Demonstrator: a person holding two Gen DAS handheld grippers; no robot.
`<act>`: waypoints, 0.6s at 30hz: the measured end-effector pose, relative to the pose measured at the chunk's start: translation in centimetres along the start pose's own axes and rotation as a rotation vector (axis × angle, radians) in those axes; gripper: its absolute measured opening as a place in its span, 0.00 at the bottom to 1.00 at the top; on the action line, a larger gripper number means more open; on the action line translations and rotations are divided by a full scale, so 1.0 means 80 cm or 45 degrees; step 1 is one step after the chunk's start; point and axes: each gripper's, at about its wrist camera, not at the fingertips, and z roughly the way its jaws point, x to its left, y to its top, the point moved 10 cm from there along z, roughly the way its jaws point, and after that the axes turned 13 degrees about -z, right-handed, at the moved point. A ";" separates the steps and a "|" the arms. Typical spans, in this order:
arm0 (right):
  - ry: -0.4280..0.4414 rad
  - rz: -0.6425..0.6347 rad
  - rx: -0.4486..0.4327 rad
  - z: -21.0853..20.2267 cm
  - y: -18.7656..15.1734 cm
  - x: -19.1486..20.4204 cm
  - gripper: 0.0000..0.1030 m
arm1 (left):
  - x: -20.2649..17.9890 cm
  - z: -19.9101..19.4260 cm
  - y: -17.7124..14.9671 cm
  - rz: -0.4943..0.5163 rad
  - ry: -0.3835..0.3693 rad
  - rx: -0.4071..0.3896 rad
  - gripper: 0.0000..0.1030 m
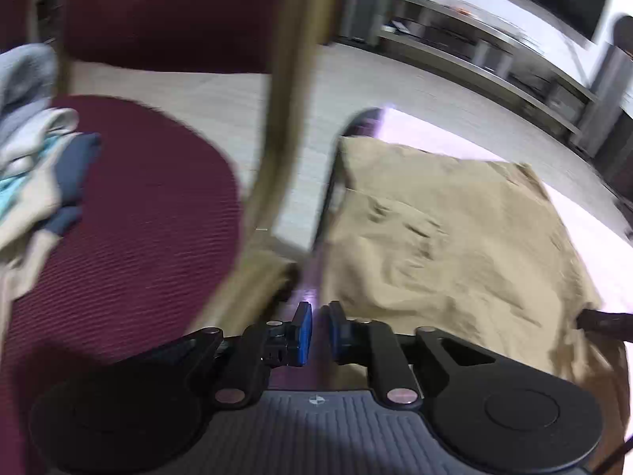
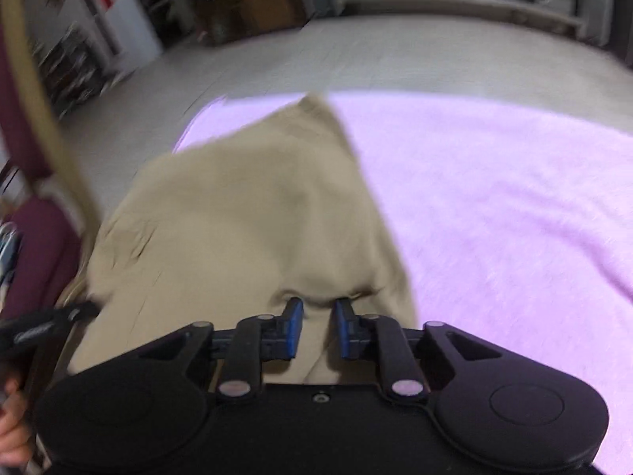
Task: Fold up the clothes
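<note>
A tan garment (image 1: 443,229) lies spread and wrinkled on a pink cloth (image 1: 427,134). In the right wrist view the same tan garment (image 2: 253,221) lies on the pink cloth (image 2: 494,206). My left gripper (image 1: 318,316) sits at the garment's near left edge, its blue pads a small gap apart with nothing between them. My right gripper (image 2: 318,310) is over the garment's near edge, its pads slightly apart, with fabric bunched just ahead of them. Both views are blurred.
A maroon chair (image 1: 130,213) with a gold frame (image 1: 277,126) stands left of the cloth. A pile of grey, teal and navy clothes (image 1: 35,158) lies on its seat. Pale floor and low shelves (image 1: 494,51) lie beyond.
</note>
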 end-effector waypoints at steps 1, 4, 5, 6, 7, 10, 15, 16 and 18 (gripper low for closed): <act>-0.025 0.016 -0.038 -0.010 0.004 -0.004 0.22 | 0.007 -0.006 0.002 -0.015 -0.004 0.002 0.11; -0.017 0.001 -0.121 -0.063 0.010 -0.012 0.31 | 0.017 -0.023 -0.001 -0.094 -0.112 0.072 0.20; 0.011 0.026 -0.127 -0.075 0.005 -0.018 0.40 | 0.019 -0.028 -0.004 -0.126 -0.165 0.108 0.31; 0.045 0.072 -0.125 -0.083 -0.003 -0.027 0.44 | 0.020 -0.034 -0.007 -0.157 -0.218 0.143 0.36; 0.078 0.118 -0.123 -0.091 -0.010 -0.035 0.52 | 0.022 -0.040 -0.010 -0.189 -0.272 0.178 0.38; 0.179 0.255 -0.115 -0.115 -0.033 -0.061 0.53 | 0.025 -0.049 -0.021 -0.258 -0.371 0.282 0.39; 0.291 0.501 -0.077 -0.098 -0.068 -0.093 0.50 | 0.017 -0.040 -0.024 -0.232 -0.375 0.304 0.38; 0.316 0.538 -0.065 -0.088 -0.071 -0.094 0.47 | 0.017 -0.035 -0.023 -0.216 -0.368 0.293 0.38; 0.354 0.577 -0.055 -0.069 -0.074 -0.095 0.46 | 0.018 -0.030 -0.023 -0.183 -0.350 0.274 0.38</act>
